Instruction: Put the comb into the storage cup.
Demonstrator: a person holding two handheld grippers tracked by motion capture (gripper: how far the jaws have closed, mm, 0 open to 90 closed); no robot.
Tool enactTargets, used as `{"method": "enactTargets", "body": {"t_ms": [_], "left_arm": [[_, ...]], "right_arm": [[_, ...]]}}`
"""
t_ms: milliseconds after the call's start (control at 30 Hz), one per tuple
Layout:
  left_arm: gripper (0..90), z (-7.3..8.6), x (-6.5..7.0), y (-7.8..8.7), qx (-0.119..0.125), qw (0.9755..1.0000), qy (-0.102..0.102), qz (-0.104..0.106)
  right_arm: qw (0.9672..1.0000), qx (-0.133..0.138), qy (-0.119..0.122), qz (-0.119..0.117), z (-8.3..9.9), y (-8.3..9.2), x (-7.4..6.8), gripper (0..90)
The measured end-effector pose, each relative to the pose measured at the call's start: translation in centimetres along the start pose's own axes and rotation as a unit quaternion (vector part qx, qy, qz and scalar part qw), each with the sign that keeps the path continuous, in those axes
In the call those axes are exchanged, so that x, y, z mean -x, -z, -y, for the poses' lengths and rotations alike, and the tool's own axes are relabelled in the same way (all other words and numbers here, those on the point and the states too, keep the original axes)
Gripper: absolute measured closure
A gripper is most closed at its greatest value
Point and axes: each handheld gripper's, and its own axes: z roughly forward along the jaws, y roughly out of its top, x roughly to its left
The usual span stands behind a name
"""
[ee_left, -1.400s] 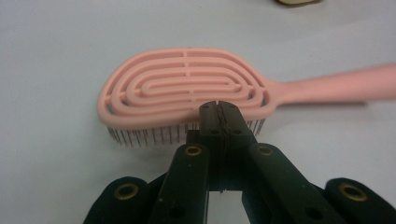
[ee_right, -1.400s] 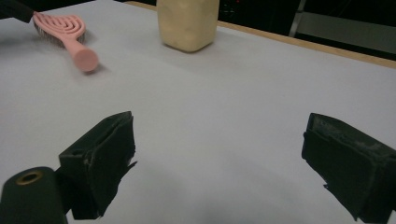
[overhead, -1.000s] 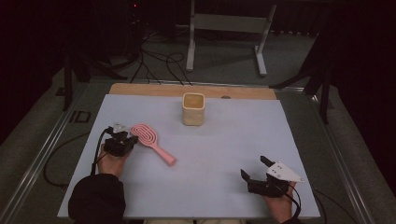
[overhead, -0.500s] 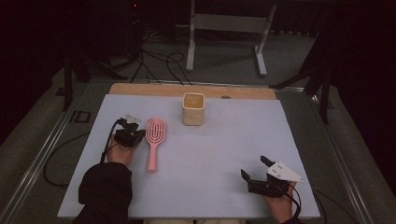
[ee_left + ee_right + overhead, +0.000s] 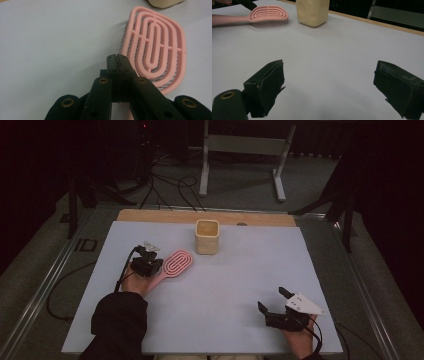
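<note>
The left tool (image 5: 148,264) is sitting with its jaws pressed together. In the left gripper view the pads meet with nothing between them, and the pink hairbrush (image 5: 156,47) is lying just beside them on the white bench (image 5: 240,285), bristles down. From the high view the tool is resting at the brush's handle end. Whether it is touching the handle I cannot tell, since the hand is covering that spot.

Taking the cream cup (image 5: 207,236) as the landmark, the brush head is lying just to the cup's near-left, pointing toward it, with the handle trailing away toward the person. The right tool (image 5: 274,306) is waiting well apart from the cup, on its near-right, with its jaws standing wide apart over bare bench.

The work in hand looks like steering the brush toward the cup with the closed left tool, probably ahead of a pickup. To do this well, I would keep the pushing contact low on the handle and close to its end, so that the head is swinging predictably rather than skidding. Moving slowly matters, because the bristles are gripping the bench unevenly. Stopping short of the cup is wise, as a knock could shift or tip it. For lifting, the jaws must first be opening and straddling the handle squarely.
</note>
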Motion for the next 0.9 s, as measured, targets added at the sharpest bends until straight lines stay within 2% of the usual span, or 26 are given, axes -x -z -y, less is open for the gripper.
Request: {"method": "enactTargets", "body": {"t_ms": [167,267,500,600,733,767,900], "left_arm": [[89.8,0.0,0.0,-0.1,-0.002,1.0,0.0,0.0],[88.8,0.1,0.0,0.1,0.004,1.0,-0.007,0.001],[80.7,0.3,-0.2,1.5,0.046,0.9987,-0.016,0.01],[70.9,0.4,-0.2,3.0,0.079,0.9965,-0.019,0.015],[55.4,1.4,-0.3,5.3,0.133,0.9908,-0.01,0.023],[52.2,1.8,-0.4,5.8,0.142,0.9895,-0.008,0.025],[37.4,3.3,-0.7,7.5,0.166,0.9861,-0.004,0.011]], "right_arm": [[1.0,0.0,0.0,0.0,0.0,0.0,0.0,9.3],[1.0,0.001,0.0,-0.001,0.0,0.0,0.0,9.3],[1.0,0.002,-0.001,0.001,0.0,0.0,0.1,9.3],[1.0,0.003,0.0,0.0,0.0,0.1,0.1,9.3],[1.0,0.004,0.0,0.0,0.0,0.1,0.0,9.3],[1.0,0.004,-0.001,-0.001,0.0,0.1,0.0,9.3],[1.0,0.004,-0.001,-0.002,0.0,0.0,0.0,9.3]]}}
